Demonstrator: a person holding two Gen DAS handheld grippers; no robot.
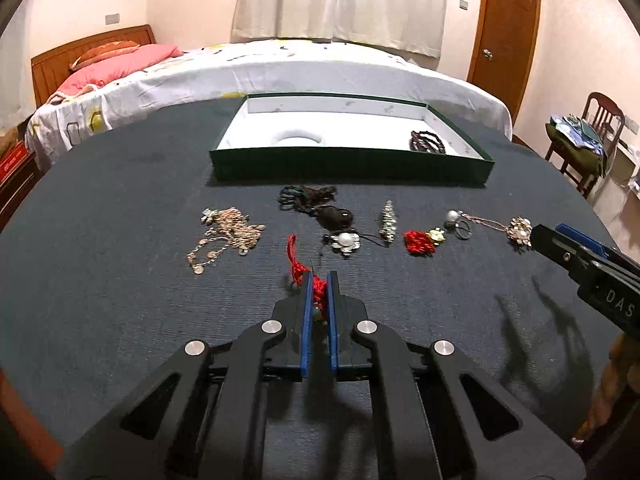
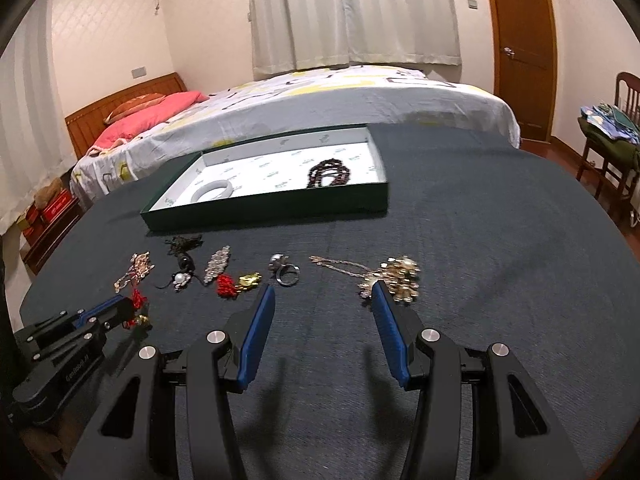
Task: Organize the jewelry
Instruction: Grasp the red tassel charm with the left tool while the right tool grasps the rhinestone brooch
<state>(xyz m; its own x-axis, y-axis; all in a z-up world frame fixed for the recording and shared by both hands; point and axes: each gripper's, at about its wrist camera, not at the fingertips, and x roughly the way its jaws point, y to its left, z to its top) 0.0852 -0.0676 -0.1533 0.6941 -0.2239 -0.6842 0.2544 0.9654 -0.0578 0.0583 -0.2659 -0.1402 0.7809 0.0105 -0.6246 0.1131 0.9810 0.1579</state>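
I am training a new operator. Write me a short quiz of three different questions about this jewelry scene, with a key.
1. True or false: the left gripper has its jaws closed on the red knotted cord.
2. Multiple choice: what already lies in the green tray? A) only a ring; B) a white bangle and a dark beaded bracelet; C) nothing.
3. Fill the blank: the right gripper has its jaws ____, with one fingertip beside the gold flower necklace.

Key: 1 true; 2 B; 3 open.
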